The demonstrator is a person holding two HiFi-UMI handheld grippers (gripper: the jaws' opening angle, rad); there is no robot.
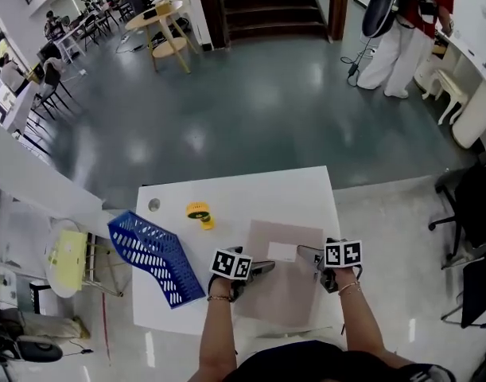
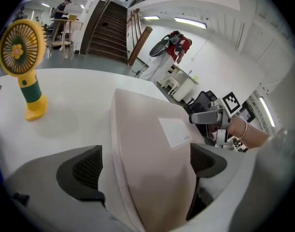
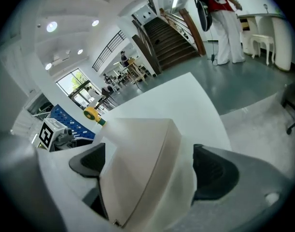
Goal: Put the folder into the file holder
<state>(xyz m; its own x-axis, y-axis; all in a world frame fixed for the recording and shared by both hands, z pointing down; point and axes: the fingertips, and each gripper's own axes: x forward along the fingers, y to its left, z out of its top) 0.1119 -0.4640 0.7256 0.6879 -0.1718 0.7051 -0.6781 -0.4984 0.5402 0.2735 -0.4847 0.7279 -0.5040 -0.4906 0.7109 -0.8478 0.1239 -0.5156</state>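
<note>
Judged light and bendy, the folder (image 1: pixel 278 289) is best pinched at both side edges; the left gripper (image 1: pixel 261 268) and right gripper (image 1: pixel 308 254) are held unclenched there.

White table (image 1: pixel 250 189): beige folder (image 1: pixel 278 281), blue file holder (image 1: pixel 155 257), yellow fan (image 1: pixel 200 213) on it.

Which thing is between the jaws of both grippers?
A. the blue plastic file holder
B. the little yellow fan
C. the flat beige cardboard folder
C: the flat beige cardboard folder lies between the spread jaws of the left gripper and the right gripper, while the blue plastic file holder and the little yellow fan sit apart from them on the white table.
</note>
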